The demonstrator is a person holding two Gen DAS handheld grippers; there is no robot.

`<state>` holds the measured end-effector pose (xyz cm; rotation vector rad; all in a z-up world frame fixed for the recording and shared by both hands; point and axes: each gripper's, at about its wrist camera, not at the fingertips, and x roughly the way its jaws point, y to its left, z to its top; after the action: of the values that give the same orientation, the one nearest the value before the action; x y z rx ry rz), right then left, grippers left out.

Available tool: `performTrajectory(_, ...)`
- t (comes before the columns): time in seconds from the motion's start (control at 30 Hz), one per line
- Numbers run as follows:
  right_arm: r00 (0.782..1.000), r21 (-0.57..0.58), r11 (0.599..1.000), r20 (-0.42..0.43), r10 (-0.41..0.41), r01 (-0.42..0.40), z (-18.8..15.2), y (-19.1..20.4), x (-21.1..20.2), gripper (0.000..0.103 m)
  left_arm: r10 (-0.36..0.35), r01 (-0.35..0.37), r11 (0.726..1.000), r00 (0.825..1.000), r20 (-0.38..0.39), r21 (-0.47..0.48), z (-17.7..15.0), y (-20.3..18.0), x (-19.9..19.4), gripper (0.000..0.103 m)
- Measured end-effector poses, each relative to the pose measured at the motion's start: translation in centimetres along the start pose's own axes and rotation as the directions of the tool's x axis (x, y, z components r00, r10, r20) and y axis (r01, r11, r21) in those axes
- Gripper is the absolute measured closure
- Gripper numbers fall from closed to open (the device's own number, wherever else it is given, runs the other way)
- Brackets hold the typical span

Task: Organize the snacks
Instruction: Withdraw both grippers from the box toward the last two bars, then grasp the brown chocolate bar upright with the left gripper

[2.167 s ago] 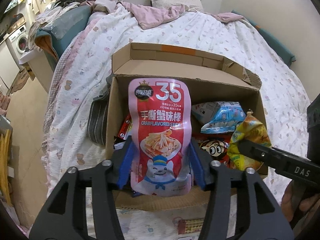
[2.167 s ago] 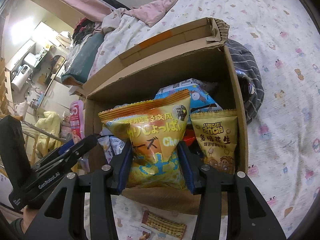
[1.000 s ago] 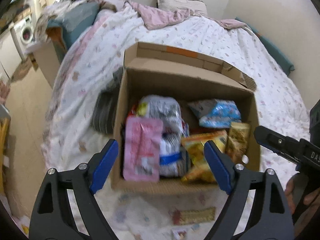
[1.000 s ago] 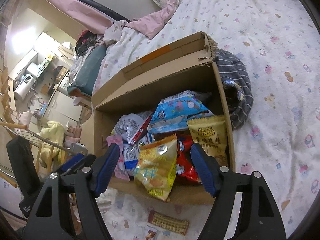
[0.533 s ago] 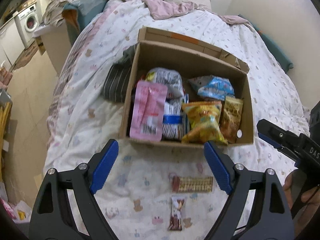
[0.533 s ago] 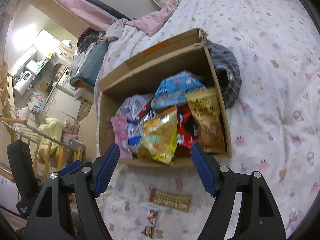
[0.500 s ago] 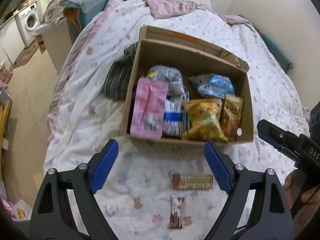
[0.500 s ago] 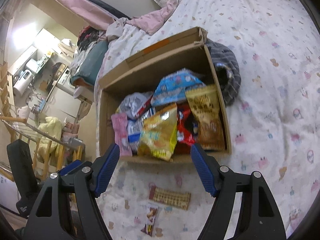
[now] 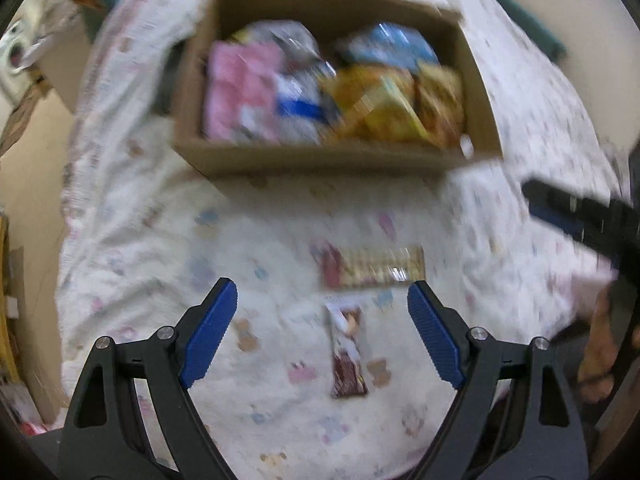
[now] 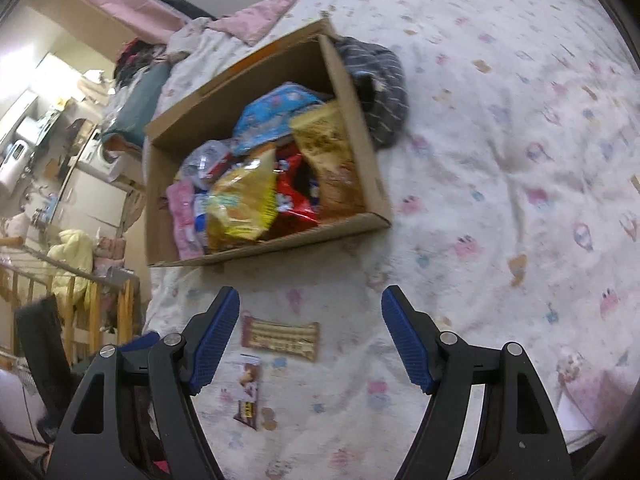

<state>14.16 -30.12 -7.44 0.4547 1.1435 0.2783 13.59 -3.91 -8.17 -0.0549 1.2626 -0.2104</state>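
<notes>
A cardboard box (image 9: 320, 158) (image 10: 360, 128) full of snack bags sits on the bed; a pink bag (image 9: 240, 88), a yellow bag (image 10: 244, 200) and a brown peanut bag (image 10: 328, 160) lie in it. On the quilt in front lie a long wafer pack (image 9: 372, 266) (image 10: 280, 338) and a small chocolate bar (image 9: 348, 354) (image 10: 248, 390). My left gripper (image 9: 320, 332) is open and empty above the two loose snacks. My right gripper (image 10: 310, 336) is open and empty, just right of the wafer pack. The left wrist view is blurred.
A striped dark garment (image 10: 376, 84) lies against the box's right side. The patterned quilt (image 10: 500, 160) spreads wide to the right. The bed's left edge drops to the floor (image 9: 28, 184), with a wooden rack (image 10: 80, 312) and appliances beyond.
Both grippers let go of their bags into the box, opened wide and pulled back. Now they have dropped lower toward the wafer pack and chocolate bar on the quilt.
</notes>
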Motion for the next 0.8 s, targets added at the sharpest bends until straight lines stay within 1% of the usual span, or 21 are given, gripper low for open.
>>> performTrajectory(0.07, 1.0, 0.014, 1.0, -0.004, -0.004, 0.004, -0.1, -0.5, -0.2, 0.027, -0.021, 0.024, 0.998, 0.998, -0.062, 0.053, -0.9, -1.4, 1.1, 0.018)
performTrajectory(0.1, 1.0, 0.019, 1.0, -0.007, -0.011, 0.011, -0.1, -0.7, -0.3, 0.027, -0.034, 0.04, 0.997, 0.995, -0.094, 0.071, -1.3, -1.9, 1.7, 0.018)
performTrajectory(0.13, 1.0, 0.021, 1.0, -0.01, -0.017, 0.017, -0.2, -0.8, -0.3, 0.027, -0.032, 0.045, 0.995, 0.991, -0.134, 0.094, -1.8, -2.5, 2.6, 0.018)
performTrajectory(0.2, 1.0, 0.021, 1.0, -0.011, -0.022, 0.023, -0.3, -0.9, -0.4, 0.027, 0.007, 0.009, 0.995, 0.989, -0.147, 0.104, -2.5, -3.0, 3.5, 0.019)
performTrajectory(0.23, 1.0, 0.018, 0.999, -0.013, -0.027, 0.027, -0.4, -0.9, -0.4, 0.027, 0.032, -0.015, 0.994, 0.987, -0.156, 0.104, -2.7, -3.1, 4.2, 0.023)
performTrajectory(0.27, 0.999, 0.015, 0.999, -0.018, -0.032, 0.032, -0.4, -0.8, -0.2, 0.027, 0.041, -0.024, 0.995, 0.984, -0.176, 0.094, -2.9, -3.0, 4.8, 0.033)
performTrajectory(0.3, 0.999, 0.014, 0.999, -0.023, -0.034, 0.034, -0.5, -0.8, -0.1, 0.027, 0.047, -0.031, 0.996, 0.979, -0.201, 0.079, -3.0, -2.8, 5.6, 0.037)
performTrajectory(0.33, 0.999, 0.012, 0.999, -0.029, -0.035, 0.035, -0.6, -0.8, 0.0, 0.027, 0.055, -0.041, 0.997, 0.971, -0.233, 0.065, -3.1, -2.6, 6.4, 0.041)
performTrajectory(0.4, 0.999, 0.008, 0.999, -0.034, -0.04, 0.041, -0.7, -0.8, 0.2, 0.027, 0.073, -0.061, 0.997, 0.962, -0.263, 0.053, -3.2, -2.2, 7.3, 0.042)
performTrajectory(0.5, 0.998, 0.007, 0.999, -0.047, -0.039, 0.04, -0.7, -0.7, 0.7, 0.027, 0.091, -0.079, 0.995, 0.957, -0.275, 0.053, -3.2, -2.0, 7.9, 0.053)
performTrajectory(0.53, 0.998, 0.004, 0.999, -0.054, -0.039, 0.039, -0.7, -0.6, 0.9, 0.027, 0.099, -0.084, 0.994, 0.957, -0.273, 0.069, -3.3, -2.3, 8.0, 0.064)
performTrajectory(0.57, 0.997, 0.0, 0.999, -0.064, -0.037, 0.037, -0.7, -0.5, 1.2, 0.027, 0.105, -0.084, 0.993, 0.957, -0.269, 0.087, -3.3, -2.5, 7.9, 0.077)
performTrajectory(0.6, 0.997, -0.004, 0.999, -0.075, -0.035, 0.035, -0.8, -0.3, 1.5, 0.027, 0.111, -0.086, 0.991, 0.957, -0.267, 0.102, -3.3, -2.7, 8.0, 0.082)
performTrajectory(0.67, 0.994, -0.028, 0.999, -0.106, -0.036, 0.033, -0.9, 0.4, 2.5, 0.027, 0.106, -0.081, 0.991, 0.958, -0.265, 0.103, -3.1, -2.7, 7.7, 0.089)
performTrajectory(0.73, 0.991, -0.067, 0.997, -0.129, -0.045, 0.036, -1.1, 1.4, 3.5, 0.027, 0.096, -0.074, 0.993, 0.959, -0.266, 0.089, -3.1, -2.3, 7.3, 0.089)
performTrajectory(0.8, 0.987, -0.148, 0.987, -0.138, -0.086, 0.065, -1.4, 2.9, 4.9, 0.026, 0.089, -0.074, 0.995, 0.962, -0.259, 0.069, -3.1, -1.6, 6.8, 0.09)
